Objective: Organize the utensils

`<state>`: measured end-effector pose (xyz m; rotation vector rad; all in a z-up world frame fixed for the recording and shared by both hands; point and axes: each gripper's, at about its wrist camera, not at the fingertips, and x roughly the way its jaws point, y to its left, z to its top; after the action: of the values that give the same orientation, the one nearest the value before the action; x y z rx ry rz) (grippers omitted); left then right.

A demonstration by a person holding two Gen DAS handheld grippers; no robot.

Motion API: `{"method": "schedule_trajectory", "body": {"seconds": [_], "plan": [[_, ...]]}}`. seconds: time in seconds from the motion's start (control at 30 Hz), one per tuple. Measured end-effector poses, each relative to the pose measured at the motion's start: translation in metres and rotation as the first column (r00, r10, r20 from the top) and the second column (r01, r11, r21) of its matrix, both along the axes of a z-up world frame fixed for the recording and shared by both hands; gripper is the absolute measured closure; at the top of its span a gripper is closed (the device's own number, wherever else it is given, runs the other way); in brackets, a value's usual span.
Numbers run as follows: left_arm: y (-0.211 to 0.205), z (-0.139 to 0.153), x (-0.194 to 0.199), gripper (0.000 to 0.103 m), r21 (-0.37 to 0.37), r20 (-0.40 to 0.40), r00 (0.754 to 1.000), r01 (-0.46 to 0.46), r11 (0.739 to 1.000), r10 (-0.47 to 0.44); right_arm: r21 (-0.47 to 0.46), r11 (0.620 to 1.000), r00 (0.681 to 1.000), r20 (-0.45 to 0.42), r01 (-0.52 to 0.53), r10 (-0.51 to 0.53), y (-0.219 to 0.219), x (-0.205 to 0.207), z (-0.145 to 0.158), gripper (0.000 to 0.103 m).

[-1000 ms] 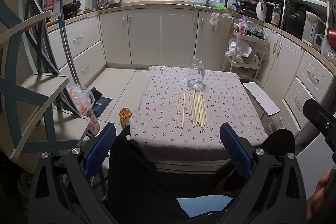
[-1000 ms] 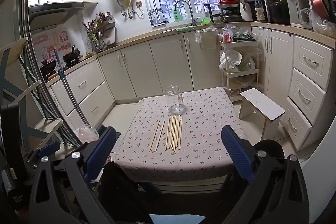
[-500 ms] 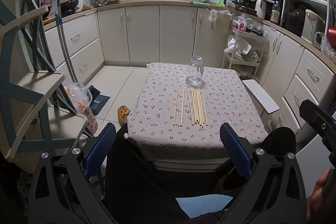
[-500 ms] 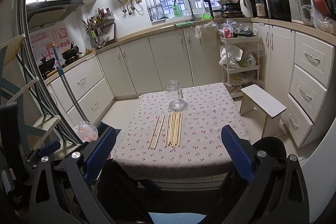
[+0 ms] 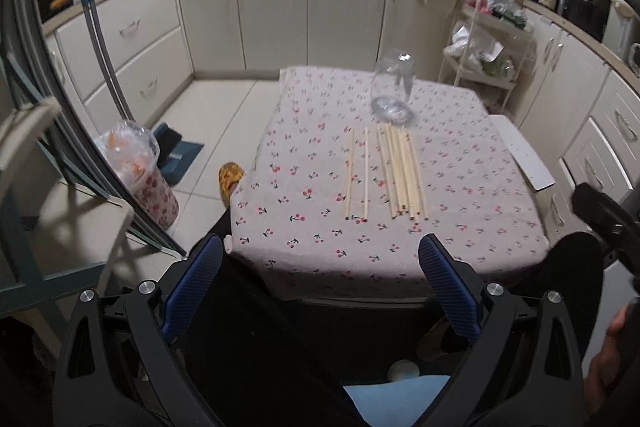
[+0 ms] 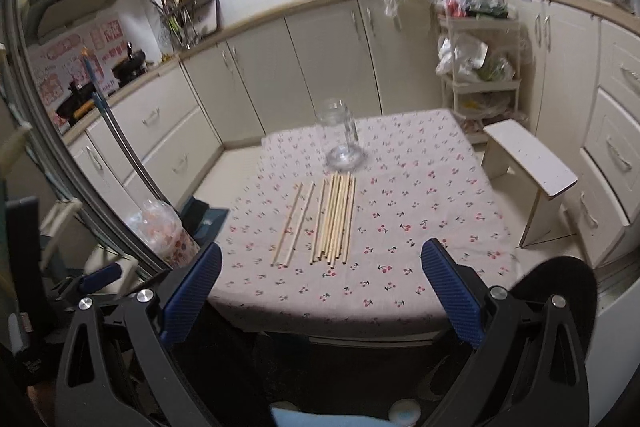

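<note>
Left gripper (image 5: 320,279) jaws spread wide, nothing between the blue pads (image 5: 194,277), held back off the near edge of the table (image 5: 460,187), above the person's dark-clad lap, pointing forward and tilted down at the tabletop. Right gripper (image 6: 320,283) same story: wide open, empty, short of the table edge, aimed down from a bit further right; its black body also shows at the right edge of the left wrist view, with part of a hand (image 5: 608,355) under it. Both look like a pre-reach pose, neither touching anything yet. Task things all on the cherry-print cloth: chopsticks (image 5: 402,173) lying flat, side by side, pointing away from the person, a tight bundle on the right and a separate pair (image 5: 357,175) just left of it with a gap between. Clear glass jar (image 5: 392,89) stands upright just past the far tips of the bundle, empty as far as I can tell, open mouth up — likely the target holder, placed close so sticks go straight in. Sticks laid parallel with near ends toward the person probably so a gripper can pinch them from the near side. Small white stool (image 6: 528,167) right of table. Judgement: task not started, first pick pending.
</note>
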<state>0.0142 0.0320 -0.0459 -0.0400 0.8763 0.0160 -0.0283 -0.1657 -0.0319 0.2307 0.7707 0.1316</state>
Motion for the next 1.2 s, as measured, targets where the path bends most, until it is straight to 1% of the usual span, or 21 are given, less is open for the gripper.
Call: {"method": "schedule_trajectory", "body": {"seconds": [0.03,0.07,0.1,0.13,0.17,0.2,0.23,0.27,0.3,0.33,0.4,0.47,0.63,0.73,0.8,0.9,0.93,1.0,1.1,1.13,1.2], "plan": [[0.002,-0.006,0.007,0.008,-0.010,-0.014,1.000,-0.002,1.000,0.001,-0.013,1.000,1.000,-0.007,-0.006,0.006,-0.001,0.009,-0.008,0.008],[0.003,-0.012,0.016,0.008,-0.019,-0.025,1.000,-0.004,1.000,0.003,-0.014,1.000,1.000,-0.026,-0.014,0.014,0.000,0.023,-0.020,0.013],[0.002,-0.016,0.022,0.008,-0.018,-0.028,1.000,-0.007,1.000,0.006,0.003,1.000,0.999,-0.048,-0.022,0.022,0.002,0.035,-0.031,0.021],[0.002,-0.021,0.030,0.008,-0.013,-0.028,1.000,-0.008,1.000,0.008,0.015,1.000,0.996,-0.080,-0.027,0.028,0.002,0.049,-0.043,0.026],[0.001,-0.023,0.036,0.008,-0.008,-0.028,1.000,-0.010,1.000,0.009,0.012,0.999,0.995,-0.094,-0.032,0.033,0.000,0.062,-0.052,0.034],[0.001,-0.027,0.045,0.009,-0.004,-0.029,0.999,-0.013,1.000,0.013,0.002,0.999,0.993,-0.113,-0.037,0.037,-0.003,0.077,-0.062,0.038],[0.001,-0.031,0.053,0.009,-0.006,-0.028,0.999,-0.016,1.000,0.015,0.002,0.999,0.990,-0.137,-0.040,0.040,-0.004,0.095,-0.074,0.045],[0.002,-0.035,0.062,0.010,-0.006,-0.030,0.999,-0.019,1.000,0.018,0.008,0.999,0.988,-0.150,-0.041,0.042,-0.005,0.105,-0.081,0.049],[0.003,-0.038,0.070,0.010,-0.009,-0.035,0.999,-0.021,1.000,0.020,0.003,0.999,0.985,-0.164,-0.046,0.046,-0.004,0.121,-0.091,0.051],[0.003,-0.040,0.078,0.010,-0.011,-0.037,0.999,-0.025,1.000,0.024,-0.023,0.999,0.984,-0.170,-0.047,0.042,-0.006,0.133,-0.098,0.056],[0.003,-0.043,0.093,0.010,-0.011,-0.036,0.999,-0.034,0.999,0.033,-0.050,0.997,0.979,-0.200,-0.050,0.039,-0.006,0.162,-0.114,0.059],[0.004,-0.047,0.108,0.010,-0.008,-0.037,0.999,-0.038,0.999,0.038,-0.067,0.996,0.973,-0.227,-0.050,0.034,-0.004,0.188,-0.129,0.067],[0.006,-0.062,0.141,0.010,-0.003,-0.050,0.998,-0.042,0.999,0.041,-0.106,0.991,0.965,-0.257,-0.079,0.049,0.004,0.233,-0.151,0.070],[0.006,-0.071,0.158,0.010,-0.002,-0.060,0.997,-0.038,0.999,0.038,-0.128,0.987,0.962,-0.265,-0.101,0.064,0.011,0.243,-0.159,0.071],[0.005,-0.076,0.167,0.010,0.000,-0.063,0.997,-0.037,0.999,0.037,-0.140,0.983,0.959,-0.274,-0.118,0.076,0.013,0.248,-0.163,0.073],[0.002,-0.084,0.182,0.010,0.003,-0.062,0.998,-0.027,1.000,0.027,-0.189,0.971,0.960,-0.262,-0.148,0.096,0.017,0.252,-0.167,0.074],[0.000,-0.086,0.187,0.010,0.005,-0.057,0.998,-0.022,1.000,0.022,-0.217,0.962,0.960,-0.258,-0.165,0.106,0.019,0.251,-0.167,0.079],[-0.005,-0.091,0.197,0.010,0.011,-0.059,0.998,-0.003,1.000,0.004,-0.223,0.956,0.958,-0.254,-0.192,0.133,0.019,0.251,-0.167,0.091],[-0.016,-0.103,0.217,0.012,0.014,-0.064,0.997,0.033,0.999,-0.032,-0.234,0.948,0.954,-0.259,-0.216,0.153,0.012,0.251,-0.166,0.097],[-0.020,-0.107,0.224,0.016,0.017,-0.073,0.996,0.044,0.999,-0.042,-0.234,0.947,0.953,-0.259,-0.221,0.158,0.008,0.250,-0.166,0.098],[-0.026,-0.115,0.238,0.018,-0.003,-0.078,0.994,0.082,0.997,-0.082,-0.224,0.949,0.952,-0.260,-0.220,0.159,0.001,0.249,-0.166,0.097]]}}
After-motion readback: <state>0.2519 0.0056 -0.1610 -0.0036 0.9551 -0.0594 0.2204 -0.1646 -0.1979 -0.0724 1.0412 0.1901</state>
